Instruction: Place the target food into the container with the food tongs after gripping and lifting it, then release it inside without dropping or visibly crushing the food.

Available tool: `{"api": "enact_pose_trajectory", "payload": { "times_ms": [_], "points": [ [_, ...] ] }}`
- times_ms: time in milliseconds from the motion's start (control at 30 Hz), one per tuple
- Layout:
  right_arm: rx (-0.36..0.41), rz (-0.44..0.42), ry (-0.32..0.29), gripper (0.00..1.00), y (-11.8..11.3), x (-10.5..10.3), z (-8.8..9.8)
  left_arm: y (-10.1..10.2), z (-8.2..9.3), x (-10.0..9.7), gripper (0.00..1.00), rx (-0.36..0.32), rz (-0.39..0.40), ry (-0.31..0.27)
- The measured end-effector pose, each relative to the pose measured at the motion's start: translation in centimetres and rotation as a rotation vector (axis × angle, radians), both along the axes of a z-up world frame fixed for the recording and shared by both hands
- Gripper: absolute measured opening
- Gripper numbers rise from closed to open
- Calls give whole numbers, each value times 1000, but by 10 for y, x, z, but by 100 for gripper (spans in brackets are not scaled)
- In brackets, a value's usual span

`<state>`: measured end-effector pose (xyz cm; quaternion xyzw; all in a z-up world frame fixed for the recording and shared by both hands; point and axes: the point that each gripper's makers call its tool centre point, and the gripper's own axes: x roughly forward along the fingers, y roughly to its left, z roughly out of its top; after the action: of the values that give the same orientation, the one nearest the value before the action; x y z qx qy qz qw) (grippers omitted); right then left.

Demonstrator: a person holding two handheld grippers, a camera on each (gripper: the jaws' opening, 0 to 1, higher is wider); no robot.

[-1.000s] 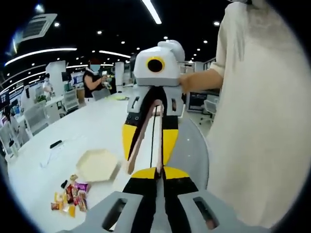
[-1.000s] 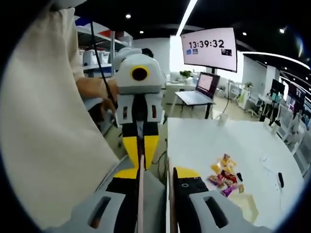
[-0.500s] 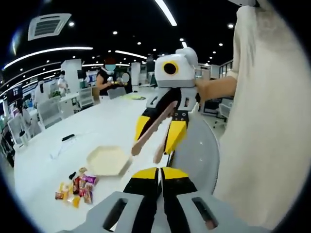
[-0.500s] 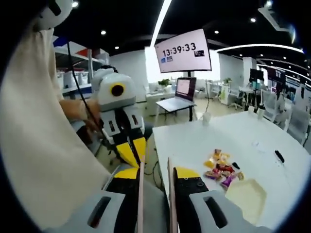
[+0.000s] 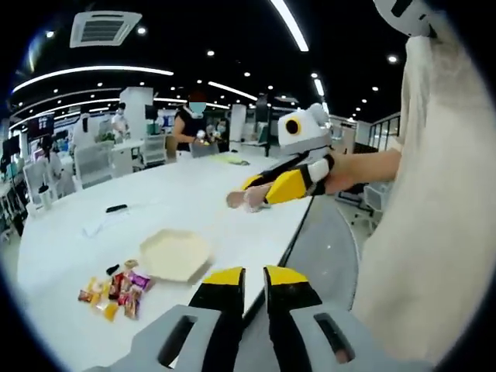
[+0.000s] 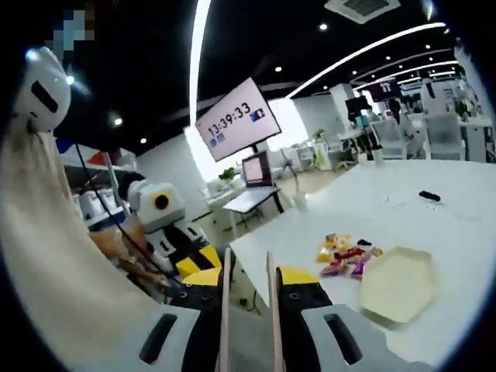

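right claw point(image 6: 246, 283) is clamped on the food tongs point(image 6: 268, 310), tips slightly parted, nothing held. left claw point(image 5: 246, 283) is narrowly parted, empty. wrapped snacks point(image 6: 346, 256) are piled on the worktop point(image 6: 457, 201) beside the container point(image 6: 397, 283). risk judged: tongs slipping or a wrapper crushed if squeezed hard.

Right gripper point(image 5: 256, 195) is held out sideways by a bare forearm point(image 5: 364, 169), fingers clamped on thin tongs. Left gripper point(image 5: 246, 287) has its fingers slightly apart, holding nothing.
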<state>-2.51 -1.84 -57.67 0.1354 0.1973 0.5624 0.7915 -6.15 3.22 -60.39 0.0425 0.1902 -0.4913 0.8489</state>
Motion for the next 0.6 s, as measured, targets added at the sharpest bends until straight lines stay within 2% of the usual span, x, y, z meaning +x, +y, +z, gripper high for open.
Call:
{"api": "enact_pose_trajectory", "payload": {
  "times_ms": [67,133,233,300,367,467,600],
  "points": [
    [28,-18,14,25,-8,3,2,-6,6,2,13,-12,14,-9],
    [88,-47,65,26,-14,5,7,-11,10,6,13,-33,40,-11],
    [178,-76,135,26,-26,10,14,-17,10,7,13,-43,50,-2],
    [207,-71,151,26,-31,10,16,-24,10,6,12,-47,56,6],
    [199,-78,149,25,-36,11,15,-27,10,6,12,-53,62,9],
    [195,-58,109,25,-42,6,23,-31,14,11,14,-78,134,2],
    [175,-41,69,25,-43,6,25,-33,14,14,13,-96,190,-9]
  ]
}}
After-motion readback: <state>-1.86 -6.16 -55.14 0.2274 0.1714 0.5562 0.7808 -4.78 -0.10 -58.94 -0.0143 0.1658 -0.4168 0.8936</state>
